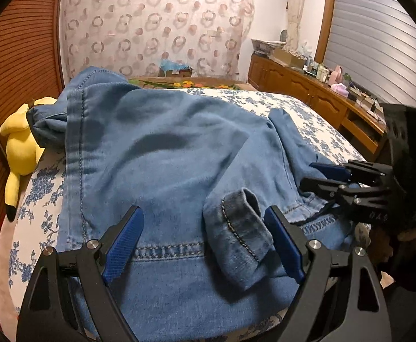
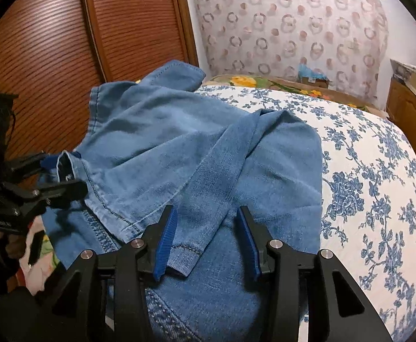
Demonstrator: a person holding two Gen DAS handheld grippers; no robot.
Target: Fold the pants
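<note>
Pants of light blue denim lie in a loose, partly folded heap on the bed with the white, blue-flowered cover, one layer brought over another so the hems sit near the waistband. In the left wrist view the left gripper stands wide apart just above the cloth, its blue pads either side of a rolled denim cuff without pinching it. I judge it is placed there to take that cuff. The right gripper comes in from the side, low over the denim edge; from here I cannot tell how far its fingers are parted. A yellow plush toy rests at the bed's edge beside the pants, clear of the work.

In the right wrist view the right gripper is also spread wide and holds nothing. A flat denim hem strip lies between its pads, probably the next thing to be seized. The left gripper sits at the far cuff, close against a louvred brown wooden door.
</note>
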